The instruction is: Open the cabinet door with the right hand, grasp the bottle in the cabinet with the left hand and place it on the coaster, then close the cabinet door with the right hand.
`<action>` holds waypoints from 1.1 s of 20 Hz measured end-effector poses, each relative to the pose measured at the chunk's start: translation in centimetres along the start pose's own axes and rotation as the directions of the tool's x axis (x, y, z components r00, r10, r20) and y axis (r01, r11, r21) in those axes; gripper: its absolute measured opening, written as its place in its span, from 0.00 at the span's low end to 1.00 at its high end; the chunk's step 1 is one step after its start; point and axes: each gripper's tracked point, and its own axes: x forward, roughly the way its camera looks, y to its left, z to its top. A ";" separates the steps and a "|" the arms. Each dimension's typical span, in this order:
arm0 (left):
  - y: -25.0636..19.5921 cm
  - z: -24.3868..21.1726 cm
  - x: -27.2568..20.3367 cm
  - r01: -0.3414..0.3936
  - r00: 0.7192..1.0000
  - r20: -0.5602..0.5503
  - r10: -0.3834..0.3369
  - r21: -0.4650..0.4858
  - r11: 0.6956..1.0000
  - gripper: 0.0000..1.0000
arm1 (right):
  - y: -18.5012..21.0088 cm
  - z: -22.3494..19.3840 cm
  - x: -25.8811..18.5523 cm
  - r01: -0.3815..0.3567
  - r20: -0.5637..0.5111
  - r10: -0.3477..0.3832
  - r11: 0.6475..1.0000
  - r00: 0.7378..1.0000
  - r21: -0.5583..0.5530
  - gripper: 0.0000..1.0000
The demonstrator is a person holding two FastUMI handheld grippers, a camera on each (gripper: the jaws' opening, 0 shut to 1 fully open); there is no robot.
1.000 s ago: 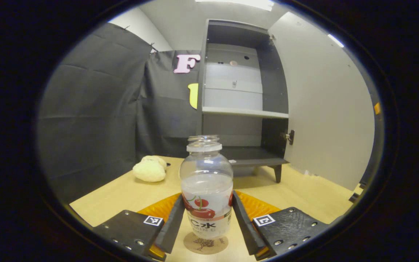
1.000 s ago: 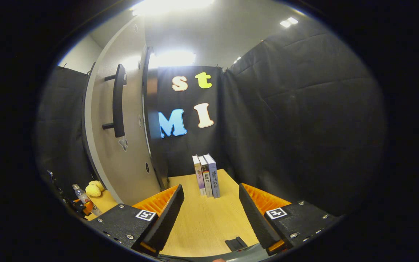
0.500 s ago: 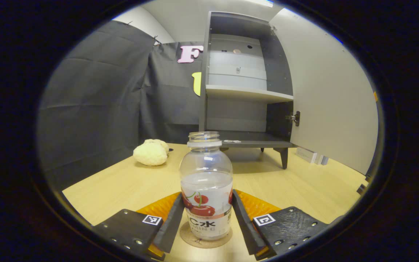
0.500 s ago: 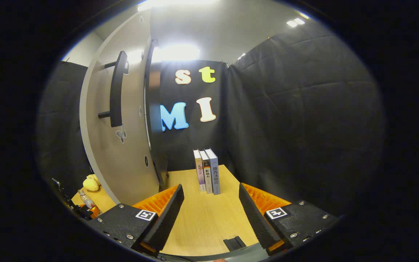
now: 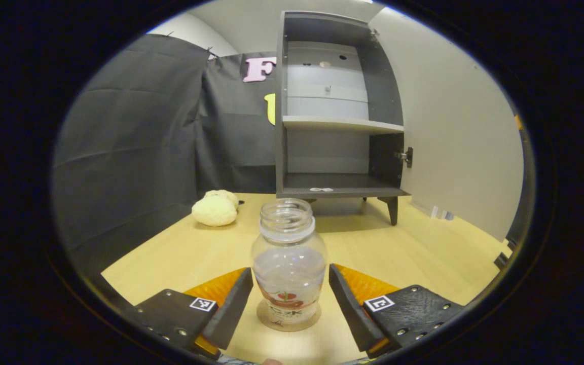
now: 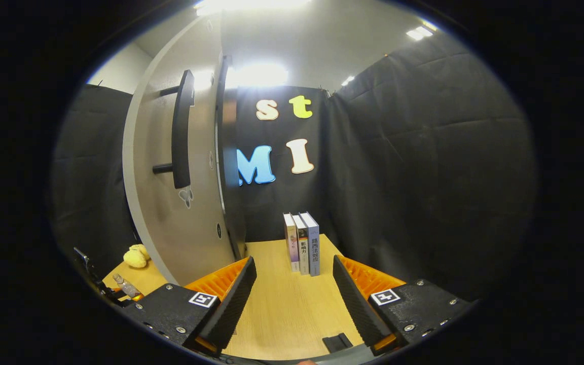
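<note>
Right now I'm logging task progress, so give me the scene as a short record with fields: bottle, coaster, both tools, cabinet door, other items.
bottle: upright, uncapped, partly filled, standing on the coaster
coaster: round, on the table, under the bottle
left tool: open, a finger on each side of the bottle with gaps
right tool: open, holding nothing, over the table
cabinet door: open, handle untouched
cabinet: shelves bare of bottles
other items: plush toy; three upright books

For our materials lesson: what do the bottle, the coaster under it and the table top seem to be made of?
Bottle: clear, glossy plastic by the look, since the liquid shows through; glass is possible.
Coaster: matt brown disc, probably cork or card.
Table top: pale wood or wood-look laminate, with faint grain and low sheen.
</note>
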 end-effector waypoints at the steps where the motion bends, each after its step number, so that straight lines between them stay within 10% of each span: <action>1: -0.2 1.4 -0.6 0.007 1.000 0.022 -0.008 0.009 1.000 0.90 | 0.1 0.6 0.1 -0.004 0.010 0.004 1.000 1.000 0.011 0.94; 22: 13.6 20.3 -11.0 -0.142 0.963 0.221 0.153 -0.066 0.988 0.88 | 2.9 14.2 -1.3 0.103 0.208 -0.106 0.994 0.972 0.021 0.94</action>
